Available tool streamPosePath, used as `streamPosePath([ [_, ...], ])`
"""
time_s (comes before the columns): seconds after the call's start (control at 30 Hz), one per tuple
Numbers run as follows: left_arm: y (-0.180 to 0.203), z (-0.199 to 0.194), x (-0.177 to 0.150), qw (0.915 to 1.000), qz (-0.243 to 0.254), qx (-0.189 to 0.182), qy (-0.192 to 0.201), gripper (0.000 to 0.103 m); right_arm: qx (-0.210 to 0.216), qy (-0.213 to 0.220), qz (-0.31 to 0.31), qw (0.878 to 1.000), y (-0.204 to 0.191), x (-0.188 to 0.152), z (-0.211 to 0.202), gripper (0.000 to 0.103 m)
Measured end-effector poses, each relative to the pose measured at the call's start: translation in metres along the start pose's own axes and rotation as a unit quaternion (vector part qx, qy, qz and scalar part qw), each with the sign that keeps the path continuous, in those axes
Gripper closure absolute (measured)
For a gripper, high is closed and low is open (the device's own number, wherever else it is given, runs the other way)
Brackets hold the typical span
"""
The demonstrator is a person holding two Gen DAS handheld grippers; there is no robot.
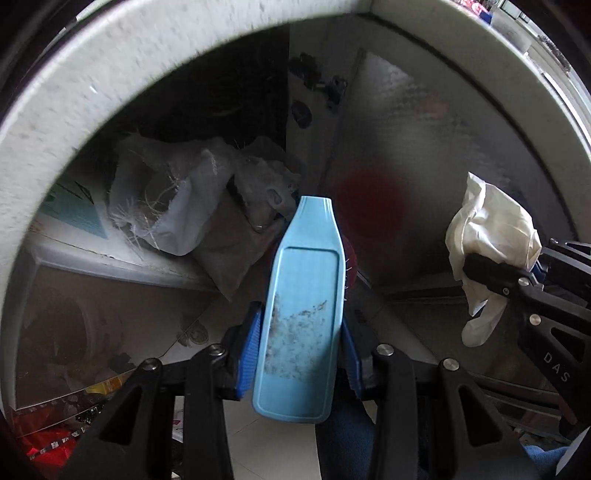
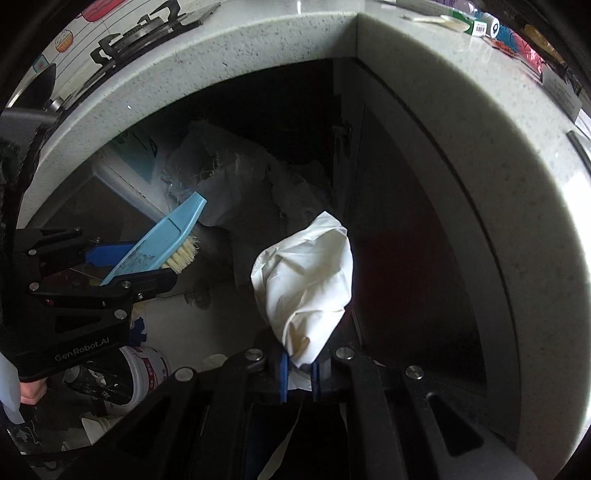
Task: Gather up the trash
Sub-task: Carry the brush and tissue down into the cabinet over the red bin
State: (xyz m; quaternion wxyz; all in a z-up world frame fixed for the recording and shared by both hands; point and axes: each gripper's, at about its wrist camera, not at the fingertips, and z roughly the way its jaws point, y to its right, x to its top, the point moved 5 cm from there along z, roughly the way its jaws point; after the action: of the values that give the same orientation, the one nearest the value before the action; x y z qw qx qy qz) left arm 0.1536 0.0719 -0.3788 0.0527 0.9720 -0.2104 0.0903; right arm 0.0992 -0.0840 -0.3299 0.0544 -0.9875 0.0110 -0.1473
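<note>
My left gripper [image 1: 301, 350] is shut on a light blue scrubbing brush [image 1: 301, 306] with a dirty back; its cream bristles [image 2: 181, 254] show in the right wrist view, where the brush [image 2: 159, 243] is at the left. My right gripper [image 2: 298, 369] is shut on a crumpled white glove [image 2: 306, 280], which hangs at the right in the left wrist view [image 1: 487, 236]. Both are held below a grey speckled counter edge [image 2: 258, 44], in front of a dark open cabinet.
A frayed white sack [image 1: 173, 195] and bags lie inside the cabinet. A grey cabinet door [image 1: 424, 177] stands open at right. A white bucket [image 2: 144, 373] and red wrappers [image 1: 44, 439] sit low left. Stove grates [image 2: 140, 33] are on the counter.
</note>
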Motion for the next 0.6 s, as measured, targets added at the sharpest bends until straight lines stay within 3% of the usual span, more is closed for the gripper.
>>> streamPosePath([
  [0.27, -0.002, 0.105, 0.003, 0.999, -0.004, -0.015, -0.042, 0.066, -0.01, -0.022, 0.014, 1.0, 0.018, -0.024, 0.094, 0.095],
  [0.6, 0.019, 0.181, 0.022, 0.9966, 0.05, -0.027, -0.059, 0.066, -0.011, -0.034, 0.071, 0.997, 0.055, -0.031, 0.163, 0.095],
])
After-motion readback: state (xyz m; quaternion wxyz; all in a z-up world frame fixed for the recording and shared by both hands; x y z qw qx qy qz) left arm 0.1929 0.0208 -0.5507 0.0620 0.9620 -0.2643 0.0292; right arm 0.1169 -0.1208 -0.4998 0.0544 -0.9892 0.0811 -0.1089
